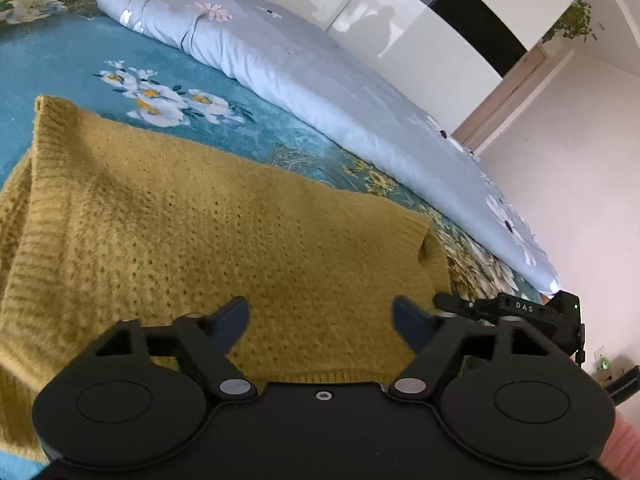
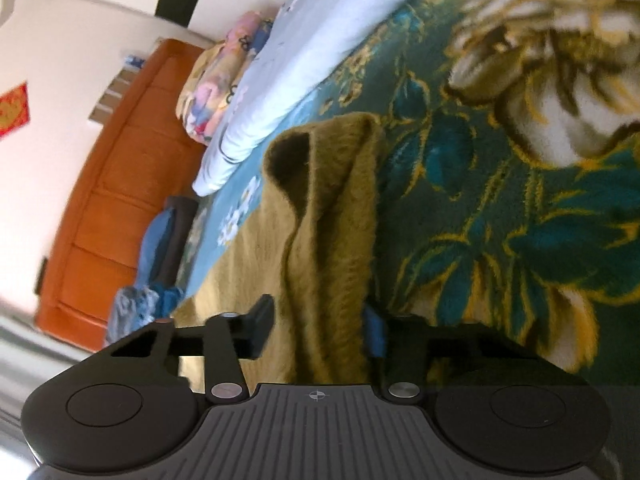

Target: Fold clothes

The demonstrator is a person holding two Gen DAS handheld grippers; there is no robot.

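Note:
A mustard-yellow knit sweater (image 1: 200, 232) lies spread on the teal flowered bedspread (image 1: 60, 60). In the left wrist view my left gripper (image 1: 320, 320) hovers over the near hem. Its blue-padded fingers (image 1: 230, 320) stand wide apart, with flat knit below them and nothing pinched. In the right wrist view a raised fold at the sweater's edge (image 2: 328, 240) fills the gap between my right gripper's (image 2: 318, 330) fingers, and the blue pad (image 2: 374, 332) presses the knit. The right gripper's black body (image 1: 508, 308) also shows at the sweater's right corner.
A rolled light-blue quilt (image 1: 300, 80) runs along the far side of the bed, with a colourful folded blanket (image 2: 216, 92) at its end. An orange-brown headboard (image 2: 120, 200) and a small heap of blue clothes (image 2: 136, 312) are beyond. A white wardrobe (image 1: 400, 20) stands behind the bed.

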